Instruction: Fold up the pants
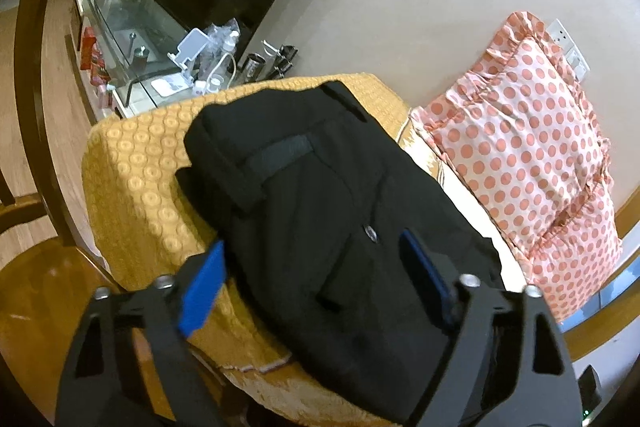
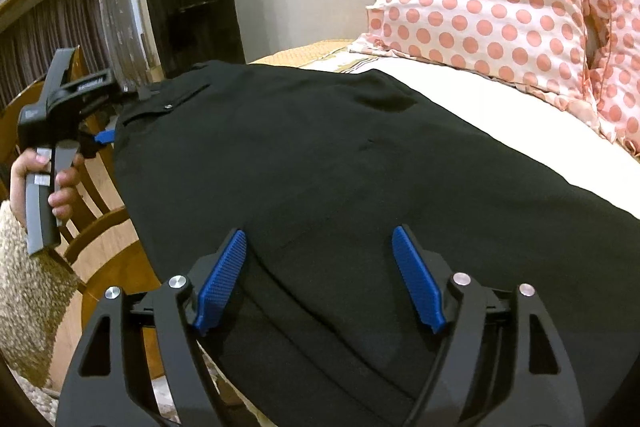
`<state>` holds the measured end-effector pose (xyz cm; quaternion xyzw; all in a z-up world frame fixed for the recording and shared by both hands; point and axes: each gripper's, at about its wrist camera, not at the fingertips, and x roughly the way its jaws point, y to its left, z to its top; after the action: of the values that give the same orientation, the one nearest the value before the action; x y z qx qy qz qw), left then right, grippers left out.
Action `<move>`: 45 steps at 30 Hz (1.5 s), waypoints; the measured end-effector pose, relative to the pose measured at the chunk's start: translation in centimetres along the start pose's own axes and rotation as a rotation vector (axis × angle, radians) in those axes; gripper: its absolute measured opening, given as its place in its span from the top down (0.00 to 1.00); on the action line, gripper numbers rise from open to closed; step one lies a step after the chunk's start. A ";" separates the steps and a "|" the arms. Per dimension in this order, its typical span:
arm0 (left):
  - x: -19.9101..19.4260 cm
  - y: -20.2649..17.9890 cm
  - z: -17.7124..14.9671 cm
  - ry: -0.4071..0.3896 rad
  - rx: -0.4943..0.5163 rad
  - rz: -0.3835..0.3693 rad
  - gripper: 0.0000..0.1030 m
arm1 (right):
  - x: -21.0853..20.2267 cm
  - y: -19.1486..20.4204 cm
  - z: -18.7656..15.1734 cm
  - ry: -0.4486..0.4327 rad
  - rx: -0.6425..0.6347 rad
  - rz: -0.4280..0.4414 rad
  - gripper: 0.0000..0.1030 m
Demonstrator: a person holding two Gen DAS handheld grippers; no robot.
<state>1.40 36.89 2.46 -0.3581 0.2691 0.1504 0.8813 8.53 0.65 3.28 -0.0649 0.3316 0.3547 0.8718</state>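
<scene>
Yellow bedspread [image 1: 132,179] | black pants [image 1: 320,195] folded | polka-dot pillow [image 1: 528,147] | both claws released

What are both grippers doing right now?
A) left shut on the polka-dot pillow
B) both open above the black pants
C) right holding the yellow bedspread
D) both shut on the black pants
B: the left gripper and right gripper each show blue pads spread apart over the black pants, gripping nothing.
</scene>
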 end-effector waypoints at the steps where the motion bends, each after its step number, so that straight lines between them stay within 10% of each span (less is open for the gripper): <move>1: -0.1 0.1 -0.1 0.001 -0.003 -0.002 0.29 | 0.0 0.0 0.0 0.000 -0.004 -0.001 0.25; 7: -0.7 0.2 -0.8 -0.027 -0.002 -0.028 0.43 | 0.0 0.2 -0.1 -0.004 -0.009 -0.005 0.24; 21: -0.9 0.8 -1.1 0.008 -0.129 -0.093 0.29 | -0.1 0.1 -0.1 -0.008 -0.006 0.001 0.23; 29: 0.3 1.6 -0.8 0.015 -0.189 -0.064 0.70 | -0.2 0.0 -0.3 -0.014 0.000 0.007 0.23; 37: -2.0 -5.1 0.0 -0.085 0.111 0.038 0.82 | -2.5 -1.8 -0.3 -0.072 0.079 0.027 0.23; 45: -4.1 -19.2 -1.0 -0.111 0.455 -0.070 0.83 | -8.9 -7.4 -1.6 -0.182 0.221 -0.030 0.19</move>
<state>6.46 22.45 14.82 -0.1507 0.2344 0.0749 0.9575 7.90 -10.50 6.69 0.0589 0.2871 0.3076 0.9052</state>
